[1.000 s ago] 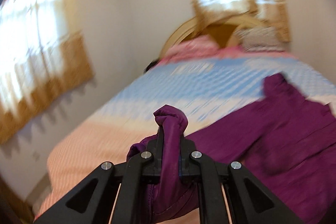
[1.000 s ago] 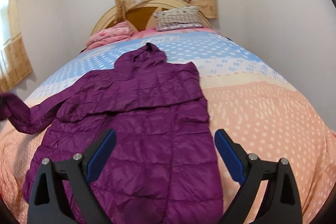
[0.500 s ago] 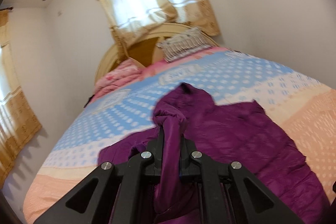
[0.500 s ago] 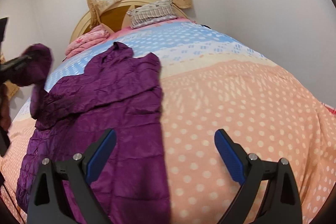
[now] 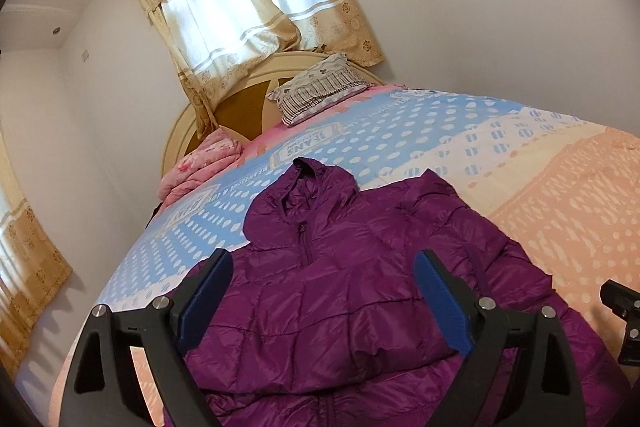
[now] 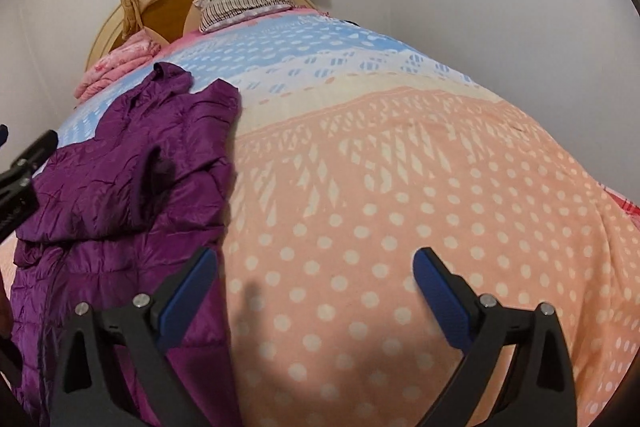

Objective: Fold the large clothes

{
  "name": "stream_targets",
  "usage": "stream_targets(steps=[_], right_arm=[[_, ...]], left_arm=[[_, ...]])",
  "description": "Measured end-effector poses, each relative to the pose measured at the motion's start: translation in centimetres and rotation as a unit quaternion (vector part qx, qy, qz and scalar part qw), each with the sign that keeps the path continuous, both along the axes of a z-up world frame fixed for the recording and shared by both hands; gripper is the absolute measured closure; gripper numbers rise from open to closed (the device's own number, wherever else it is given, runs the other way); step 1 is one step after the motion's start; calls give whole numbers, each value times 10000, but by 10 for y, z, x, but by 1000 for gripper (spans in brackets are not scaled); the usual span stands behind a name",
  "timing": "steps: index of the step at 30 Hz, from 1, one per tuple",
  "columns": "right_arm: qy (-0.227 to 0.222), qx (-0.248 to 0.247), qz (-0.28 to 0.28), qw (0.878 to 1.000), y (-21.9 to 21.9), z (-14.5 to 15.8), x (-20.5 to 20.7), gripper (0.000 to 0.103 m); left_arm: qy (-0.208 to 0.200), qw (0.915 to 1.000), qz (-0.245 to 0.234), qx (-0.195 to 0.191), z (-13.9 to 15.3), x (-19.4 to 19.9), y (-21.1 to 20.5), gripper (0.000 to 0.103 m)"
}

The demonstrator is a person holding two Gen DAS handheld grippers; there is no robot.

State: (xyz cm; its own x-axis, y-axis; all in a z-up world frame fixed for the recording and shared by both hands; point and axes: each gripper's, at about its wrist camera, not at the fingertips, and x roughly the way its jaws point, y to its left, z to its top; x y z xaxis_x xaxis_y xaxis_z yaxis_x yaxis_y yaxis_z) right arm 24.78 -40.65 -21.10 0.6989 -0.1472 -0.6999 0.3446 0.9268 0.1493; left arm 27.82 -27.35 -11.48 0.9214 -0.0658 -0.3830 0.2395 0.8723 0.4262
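A purple hooded puffer jacket (image 5: pixel 360 287) lies front up on the bed, hood toward the headboard. One sleeve (image 5: pixel 320 323) is folded across its chest. My left gripper (image 5: pixel 323 301) is open and empty just above the folded sleeve. In the right wrist view the jacket (image 6: pixel 132 187) lies at the left, with the sleeve cuff (image 6: pixel 160 167) resting on it. My right gripper (image 6: pixel 316 293) is open and empty above the bedspread, to the right of the jacket's hem. The left gripper also shows at the left edge of the right wrist view (image 6: pixel 20 179).
The bed (image 6: pixel 400 187) has a blue and peach dotted bedspread. A striped pillow (image 5: pixel 320 91) and a folded pink blanket (image 5: pixel 200 167) lie by the round wooden headboard (image 5: pixel 240 107). Curtained windows are behind and at the left. A white wall runs along the right side.
My left gripper carried the sleeve across the jacket's chest, then opened and let it go. My right gripper stayed open and swung right, toward the peach part of the bedspread.
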Motion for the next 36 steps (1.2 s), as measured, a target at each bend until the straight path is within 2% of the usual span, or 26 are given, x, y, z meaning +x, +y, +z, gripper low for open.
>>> stream_targets(steps=[5,10,17,20,24,26,28,29,30,31,32,36], right_arm=[[39,-173,53,9998,10,6,9,2],[94,-316,109,9994,24,12,24,2],[97,-469,366,9982,60,23,50,2],[65,-469,519,9975,76,30,63,2],[59,-304,751,9967,96,34,83,2],[146,-291,860,9958,107,31,95,2],[430,-310,895,9946,113,20,115,3],[555,-198,979,9935,115,14,122,14],[708,-15,1113,9913,116,5,132,30],[860,64,1180,9893,117,1,137,71],[886,99,1178,9890,117,-1,139,82],[613,-27,1039,9927,106,15,133,89]], left_arm=[[-111,9998,83,-143,10,-5,27,11],[-98,9986,439,-289,12,4,72,11],[338,9924,1090,-460,-14,38,146,11],[544,9865,1411,-628,-25,51,179,11],[860,9739,1871,-956,-43,67,219,11],[1053,9662,2083,-1091,-54,74,236,11],[1245,9593,2226,-1215,-67,80,249,11],[1324,9563,2278,-1267,-72,82,253,11],[1384,9539,2314,-1315,-76,83,256,11],[1433,9521,2322,-1383,-79,83,260,11],[1452,9508,2324,-1448,-81,83,263,11],[1504,9462,2384,-1587,-84,83,267,11]])
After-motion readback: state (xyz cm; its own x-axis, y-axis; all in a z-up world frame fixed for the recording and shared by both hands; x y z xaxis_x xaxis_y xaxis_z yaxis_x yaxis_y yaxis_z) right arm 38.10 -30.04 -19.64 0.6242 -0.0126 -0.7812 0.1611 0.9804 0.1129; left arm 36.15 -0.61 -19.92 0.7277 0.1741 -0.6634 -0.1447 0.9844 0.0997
